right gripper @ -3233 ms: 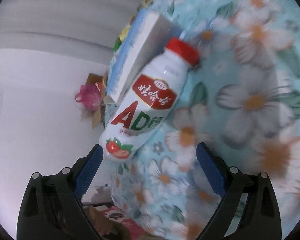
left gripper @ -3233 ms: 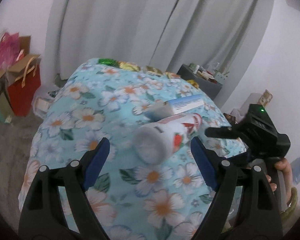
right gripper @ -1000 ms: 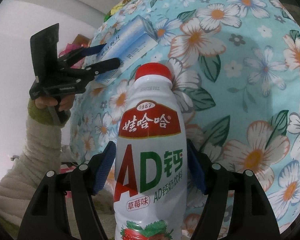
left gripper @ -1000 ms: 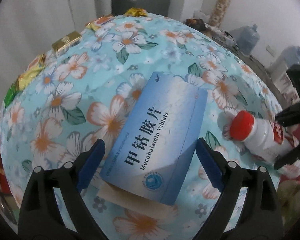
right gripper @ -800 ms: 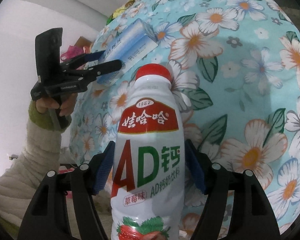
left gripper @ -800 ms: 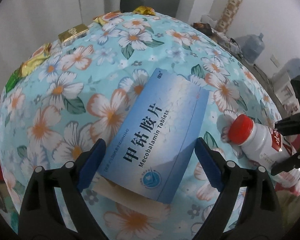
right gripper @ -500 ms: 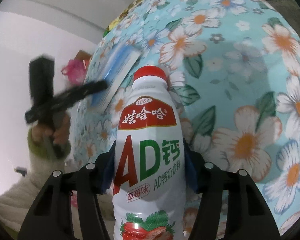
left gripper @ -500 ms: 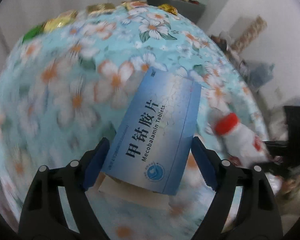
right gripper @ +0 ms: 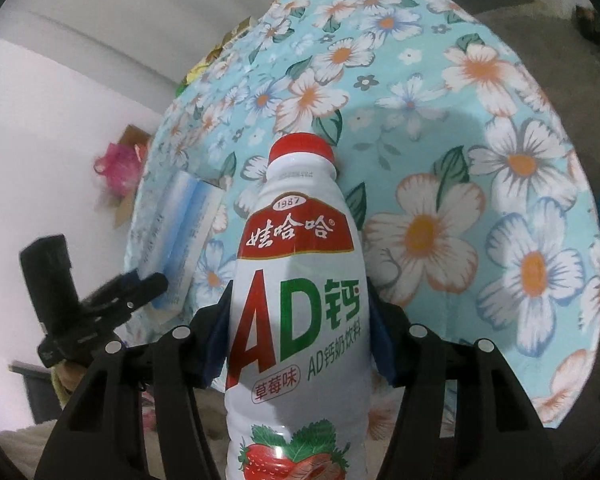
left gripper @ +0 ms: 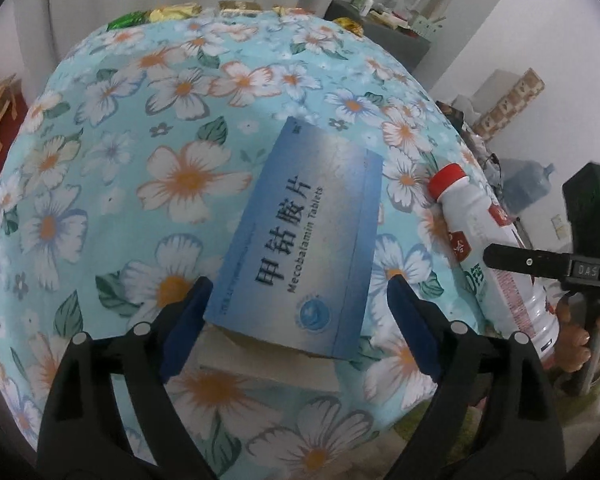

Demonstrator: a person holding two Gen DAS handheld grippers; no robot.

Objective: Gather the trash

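Turquoise cloth with white and orange flowers covers the tabletop (left gripper: pixel 148 128), and pale curtains are seen hanging behind its far edge in the left wrist view. Gold and green foil wrappers (left gripper: pixel 168 14) are scattered along that far edge.

A blue tablet box (left gripper: pixel 304 236) printed "Mecobalamin Tablets" is seen lying flat on the cloth, its near end set between the blue pads of the left tool (left gripper: pixel 296 324). The jaws are opening; the left pad appears to lie right at the box corner, while a gap of cloth shows between the right pad and the box, so the box is not clamped. A beige flap is visible under the near end of the box.

A white drink bottle (right gripper: pixel 296 280) with a red cap (right gripper: pixel 302 148), a red label band and a strawberry picture is gripped by the right tool (right gripper: pixel 298 336); both pads are pressed against its sides though the jaws are easing open. From the left wrist view it is seen lying at the table's right edge, cap pointing away, well to the right of the box. Whether its body rests on the cloth cannot be told
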